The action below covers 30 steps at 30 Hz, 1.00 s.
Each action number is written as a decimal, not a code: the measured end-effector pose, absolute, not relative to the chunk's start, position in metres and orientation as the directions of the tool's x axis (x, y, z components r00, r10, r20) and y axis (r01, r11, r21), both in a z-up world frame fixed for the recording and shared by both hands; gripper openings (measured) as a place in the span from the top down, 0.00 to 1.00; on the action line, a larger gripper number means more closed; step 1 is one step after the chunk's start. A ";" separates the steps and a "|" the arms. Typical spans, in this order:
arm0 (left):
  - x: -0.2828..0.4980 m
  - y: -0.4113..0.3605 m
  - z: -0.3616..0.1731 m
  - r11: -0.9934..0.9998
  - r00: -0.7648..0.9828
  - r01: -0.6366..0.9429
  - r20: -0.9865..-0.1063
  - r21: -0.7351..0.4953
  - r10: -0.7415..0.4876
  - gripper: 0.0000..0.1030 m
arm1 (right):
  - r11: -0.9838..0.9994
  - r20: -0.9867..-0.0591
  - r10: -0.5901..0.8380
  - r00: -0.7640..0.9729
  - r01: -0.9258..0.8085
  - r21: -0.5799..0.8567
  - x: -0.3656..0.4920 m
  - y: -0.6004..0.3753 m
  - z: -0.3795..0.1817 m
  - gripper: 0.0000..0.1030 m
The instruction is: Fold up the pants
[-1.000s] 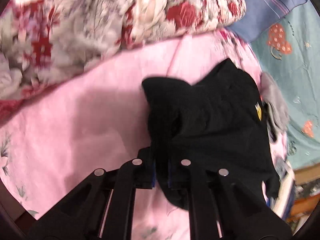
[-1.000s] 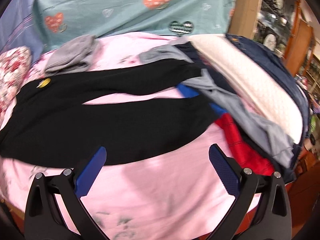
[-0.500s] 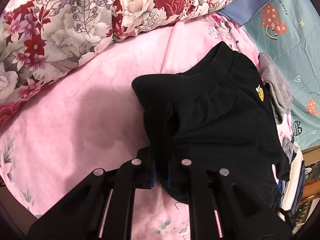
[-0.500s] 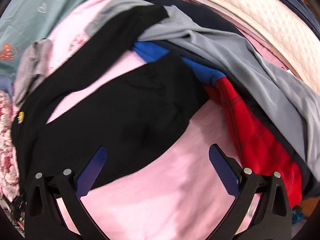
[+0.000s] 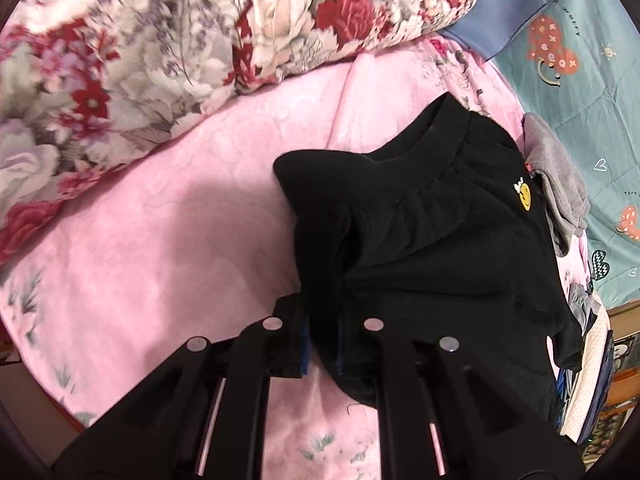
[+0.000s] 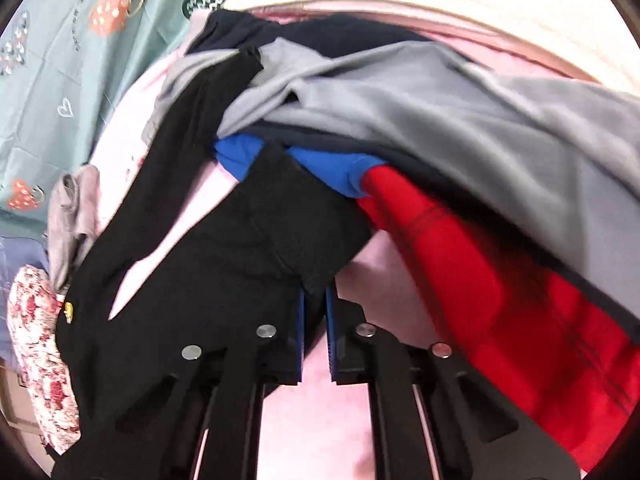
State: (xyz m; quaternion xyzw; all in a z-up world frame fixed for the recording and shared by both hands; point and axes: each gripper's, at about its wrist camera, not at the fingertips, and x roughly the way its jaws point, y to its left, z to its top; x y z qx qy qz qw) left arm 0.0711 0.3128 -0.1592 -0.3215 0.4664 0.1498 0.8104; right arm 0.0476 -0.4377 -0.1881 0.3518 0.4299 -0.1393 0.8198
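A pink bedsheet (image 5: 168, 216) covered the bed. Black pants (image 5: 432, 248) lay across it, the left gripper (image 5: 322, 338) clamped on the waist edge and the right gripper (image 6: 315, 312) pinching a leg hem. That hem touched a clothes pile (image 6: 460, 120), which could snag and drag along.

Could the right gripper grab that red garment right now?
Probably not: the right gripper is already shut on a leg end of the black pants. The red garment lies close beside it, uncovered.
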 end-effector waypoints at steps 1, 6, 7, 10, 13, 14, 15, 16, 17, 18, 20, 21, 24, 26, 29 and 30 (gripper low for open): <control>0.069 0.312 -0.156 0.751 0.524 -0.541 -0.850 -0.380 -0.053 0.91 | 0.724 -0.800 0.066 0.596 0.523 0.450 0.044 -0.435 -0.181 0.91; 0.042 0.320 -0.139 0.735 0.551 -0.535 -0.831 -0.417 -0.070 0.91 | 0.749 -0.771 0.048 0.635 0.488 0.448 0.017 -0.429 -0.147 0.92; 0.037 0.322 -0.136 0.738 0.553 -0.535 -0.831 -0.412 -0.062 0.91 | 0.751 -0.769 0.043 0.637 0.487 0.445 0.014 -0.427 -0.143 0.92; 0.031 0.323 -0.136 0.756 0.542 -0.519 -0.837 -0.398 -0.068 0.90 | 0.748 -0.782 0.025 0.623 0.507 0.428 0.003 -0.433 -0.147 0.92; 0.040 0.315 -0.156 0.813 0.439 -0.498 -0.896 -0.301 -0.063 0.79 | 0.739 -0.829 0.036 0.558 0.544 0.397 0.000 -0.436 -0.172 0.91; 0.039 0.313 -0.158 0.820 0.429 -0.494 -0.901 -0.290 -0.060 0.78 | 0.742 -0.853 0.036 0.521 0.557 0.372 -0.002 -0.434 -0.180 0.90; 0.036 0.312 -0.156 0.825 0.434 -0.491 -0.900 -0.280 -0.048 0.73 | 0.748 -0.876 0.032 0.481 0.570 0.340 0.000 -0.432 -0.187 0.83; 0.031 0.312 -0.151 0.833 0.431 -0.493 -0.902 -0.252 -0.017 0.64 | 0.752 -0.891 0.024 0.453 0.579 0.315 -0.002 -0.431 -0.190 0.79; 0.026 0.312 -0.146 0.837 0.431 -0.496 -0.902 -0.230 0.008 0.57 | 0.759 -0.894 0.003 0.447 0.582 0.294 -0.005 -0.430 -0.186 0.72; 0.019 0.315 -0.137 0.840 0.431 -0.505 -0.901 -0.199 0.045 0.39 | 0.766 -0.901 -0.030 0.434 0.588 0.258 -0.008 -0.428 -0.181 0.65; 0.005 0.319 -0.118 0.834 0.460 -0.517 -0.884 -0.194 0.080 0.22 | 0.790 -0.890 -0.119 0.441 0.585 0.184 -0.015 -0.423 -0.156 0.55; 0.000 0.321 -0.105 0.832 0.489 -0.515 -0.868 -0.203 0.091 0.22 | 0.794 -0.880 -0.162 0.447 0.588 0.153 -0.016 -0.421 -0.146 0.52; 0.013 0.310 -0.077 0.864 0.543 -0.462 -0.834 -0.199 0.099 0.22 | 0.833 -0.812 -0.196 0.550 0.530 0.158 -0.001 -0.411 -0.103 0.39; 0.041 0.298 -0.067 0.896 0.560 -0.388 -0.827 -0.214 0.045 0.21 | 0.870 -0.782 -0.075 0.619 0.424 0.252 0.034 -0.407 -0.087 0.39; 0.107 0.276 -0.074 0.922 0.534 -0.262 -0.839 -0.285 -0.107 0.20 | 0.870 -0.764 0.124 0.633 0.301 0.390 0.119 -0.408 -0.095 0.39; 0.126 0.268 -0.079 0.928 0.519 -0.245 -0.847 -0.280 -0.118 0.21 | 0.871 -0.777 0.139 0.613 0.298 0.391 0.142 -0.409 -0.103 0.39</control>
